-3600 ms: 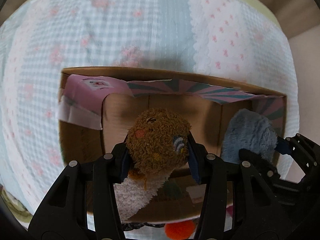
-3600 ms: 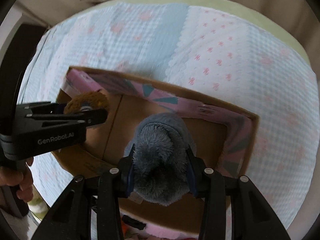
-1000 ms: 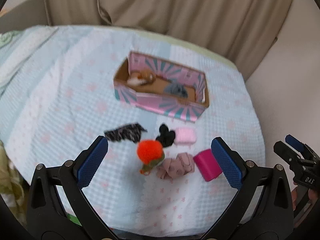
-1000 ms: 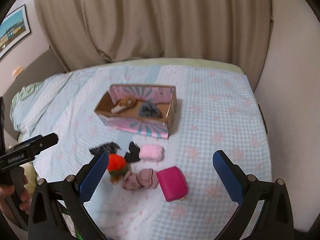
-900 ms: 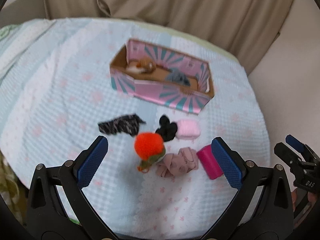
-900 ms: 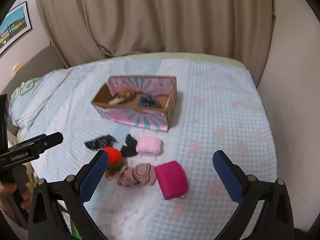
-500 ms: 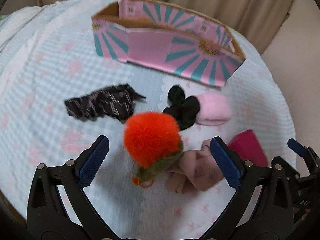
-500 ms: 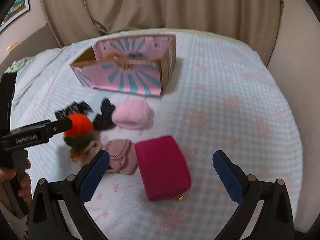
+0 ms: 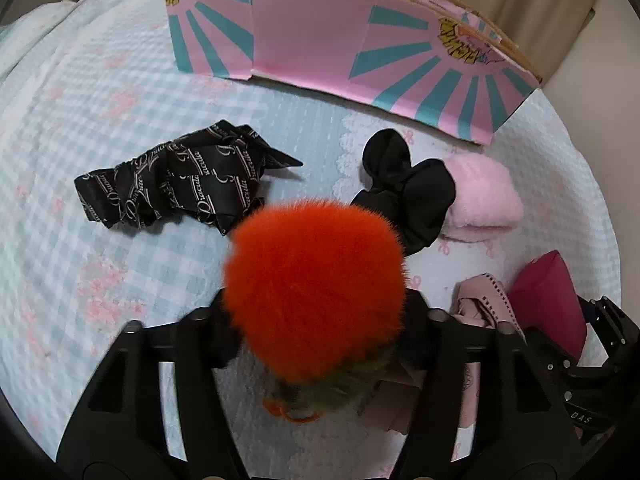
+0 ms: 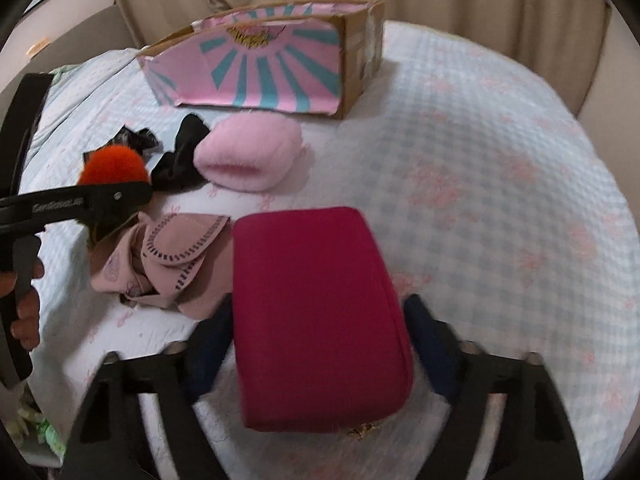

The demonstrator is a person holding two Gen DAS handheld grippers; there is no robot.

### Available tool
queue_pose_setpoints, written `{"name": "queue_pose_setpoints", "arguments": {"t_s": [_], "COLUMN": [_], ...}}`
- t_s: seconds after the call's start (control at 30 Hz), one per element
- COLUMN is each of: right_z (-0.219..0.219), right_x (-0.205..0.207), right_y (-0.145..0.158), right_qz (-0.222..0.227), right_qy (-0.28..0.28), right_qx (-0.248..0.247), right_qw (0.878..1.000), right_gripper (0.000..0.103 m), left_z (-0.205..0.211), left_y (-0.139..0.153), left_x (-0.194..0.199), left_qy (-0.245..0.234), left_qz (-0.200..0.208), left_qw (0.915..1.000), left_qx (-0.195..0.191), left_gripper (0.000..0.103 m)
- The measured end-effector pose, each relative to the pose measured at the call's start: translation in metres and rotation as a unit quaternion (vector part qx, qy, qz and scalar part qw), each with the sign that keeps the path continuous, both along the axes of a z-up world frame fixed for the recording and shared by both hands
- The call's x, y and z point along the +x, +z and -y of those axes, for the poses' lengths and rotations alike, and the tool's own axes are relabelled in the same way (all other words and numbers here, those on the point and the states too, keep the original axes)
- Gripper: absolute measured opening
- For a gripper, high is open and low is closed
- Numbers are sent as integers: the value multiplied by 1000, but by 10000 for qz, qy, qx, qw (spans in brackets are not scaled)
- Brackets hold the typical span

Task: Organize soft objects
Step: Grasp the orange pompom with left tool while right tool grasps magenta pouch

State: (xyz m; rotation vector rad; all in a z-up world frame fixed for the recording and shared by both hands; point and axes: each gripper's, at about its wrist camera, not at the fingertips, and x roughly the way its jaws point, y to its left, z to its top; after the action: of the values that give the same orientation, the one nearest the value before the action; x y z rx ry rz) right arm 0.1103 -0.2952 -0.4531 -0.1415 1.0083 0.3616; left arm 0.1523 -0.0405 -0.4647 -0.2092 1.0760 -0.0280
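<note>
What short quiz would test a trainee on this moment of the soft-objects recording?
1. What sits between the fingers of the left gripper? A) pom-pom B) scarf C) pink cloth
2. True or false: the pouch lies inside the box.
3. Which gripper has its fingers on either side of the pouch?

Key: 1 A. 2 False: it lies on the bed, in front of the box. 3 The right gripper. Both grippers' fingers have just been closing on these things.

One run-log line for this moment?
left gripper: closing round orange pom-pom | right gripper: closing round magenta pouch | box: behind
</note>
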Motion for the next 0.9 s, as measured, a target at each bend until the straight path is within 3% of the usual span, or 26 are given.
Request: {"name": "queue_pose_setpoints", "arguments": {"t_s": [0.17, 0.37, 0.57, 0.73, 0.9], "right_z": [2, 7, 6, 8, 12], "right_x": [2, 8, 11, 4, -7], "right_y": [1, 3, 15, 45, 87], "right_qz": [-21, -136, -84, 4, 131], "right_qy": [-38, -182, -326, -442, -539], "right_qx": [4, 171, 159, 221, 279], "right_qw": [10000, 9996, 9993, 9988, 9981], "right_gripper": [62, 55, 52, 52, 52], "left_z": [-4, -8, -7, -4, -5], "left_y": [0, 6, 30, 56, 103], "left_x": [1, 4, -1, -9, -20], "left_qy": [10, 14, -52, -52, 55], "left_qz": [-38, -15, 29, 51, 142], "left_qw": [10000, 10000, 9999, 9998, 9998], "left_qx": [-24, 55, 148, 167, 121], "left_gripper": [35, 33, 33, 33, 33]}}
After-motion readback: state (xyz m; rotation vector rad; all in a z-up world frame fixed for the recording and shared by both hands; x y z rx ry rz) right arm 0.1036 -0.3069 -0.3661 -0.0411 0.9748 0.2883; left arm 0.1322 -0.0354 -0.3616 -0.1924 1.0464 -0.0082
